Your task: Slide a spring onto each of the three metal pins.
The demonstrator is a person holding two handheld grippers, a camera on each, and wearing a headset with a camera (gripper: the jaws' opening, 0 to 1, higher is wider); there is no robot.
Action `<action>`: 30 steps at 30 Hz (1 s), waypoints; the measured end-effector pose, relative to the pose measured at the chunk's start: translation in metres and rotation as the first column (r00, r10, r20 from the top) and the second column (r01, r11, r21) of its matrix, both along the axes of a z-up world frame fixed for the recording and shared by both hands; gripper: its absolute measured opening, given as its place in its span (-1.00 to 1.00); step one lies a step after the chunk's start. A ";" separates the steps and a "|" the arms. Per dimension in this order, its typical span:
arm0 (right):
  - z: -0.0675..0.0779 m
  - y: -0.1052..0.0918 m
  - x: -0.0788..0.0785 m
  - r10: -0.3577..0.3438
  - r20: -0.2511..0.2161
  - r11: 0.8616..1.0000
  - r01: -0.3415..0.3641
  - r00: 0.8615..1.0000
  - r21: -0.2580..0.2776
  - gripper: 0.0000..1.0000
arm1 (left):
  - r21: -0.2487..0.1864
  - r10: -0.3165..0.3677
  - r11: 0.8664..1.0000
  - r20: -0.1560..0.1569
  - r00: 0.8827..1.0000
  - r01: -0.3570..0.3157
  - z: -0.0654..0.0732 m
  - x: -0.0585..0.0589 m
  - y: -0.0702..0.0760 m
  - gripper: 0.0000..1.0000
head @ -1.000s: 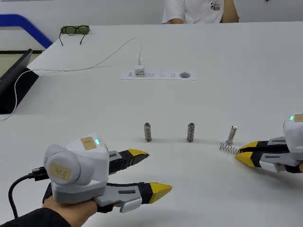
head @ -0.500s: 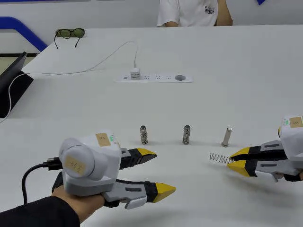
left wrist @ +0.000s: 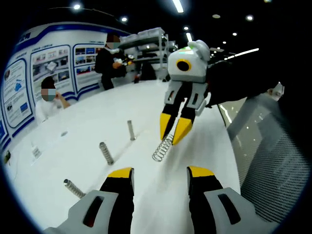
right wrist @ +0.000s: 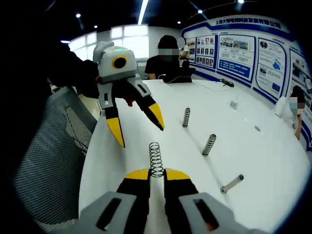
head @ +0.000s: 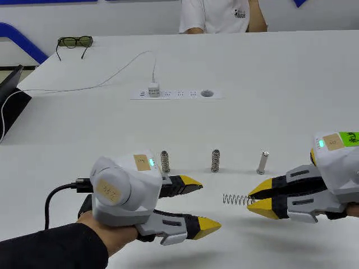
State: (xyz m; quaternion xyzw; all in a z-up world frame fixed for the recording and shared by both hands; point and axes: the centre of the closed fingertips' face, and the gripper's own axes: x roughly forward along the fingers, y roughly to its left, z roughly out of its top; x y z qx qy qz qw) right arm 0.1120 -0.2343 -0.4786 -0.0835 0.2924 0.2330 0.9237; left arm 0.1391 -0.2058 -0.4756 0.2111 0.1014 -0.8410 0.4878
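Note:
Three metal pins stand in a row on the white table. The left pin [head: 165, 161] and the middle pin [head: 215, 160] each carry a spring; the right pin [head: 262, 162] is bare. My right gripper [head: 256, 198] is shut on one end of a loose spring [head: 235, 199], which sticks out level toward the left, in front of the pins. In the right gripper view the spring [right wrist: 156, 159] rises from between the closed yellow tips. My left gripper [head: 206, 204] hangs open at the lower left, nothing between its fingers, its tips facing the spring [left wrist: 162, 147].
A power strip [head: 174, 94] with a plugged charger and white cable lies mid-table. Dark glasses [head: 72, 41] rest at the far left. A person in a white shirt [head: 216, 15] sits at the far edge. A dark device [head: 11, 98] sits at the left edge.
My right gripper has lifted the spring off the table beside the bare pin and carried it left and nearer to me. The left gripper has edged right, staying open.

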 end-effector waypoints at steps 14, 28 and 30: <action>0.000 0.020 -0.003 0.085 -0.017 0.996 -0.085 0.996 0.000 -0.77 | -0.019 -0.093 0.995 0.050 0.994 0.094 0.000 -0.017 0.002 -0.45; 0.008 0.031 -0.002 0.118 -0.004 0.993 -0.118 0.993 0.006 -0.77 | -0.015 -0.113 0.993 0.092 0.989 0.115 -0.004 -0.020 0.003 -0.76; 0.011 0.032 -0.002 0.122 0.004 0.992 -0.122 0.993 0.005 -0.77 | -0.013 -0.113 0.993 0.095 0.989 0.114 -0.005 -0.020 0.004 -0.76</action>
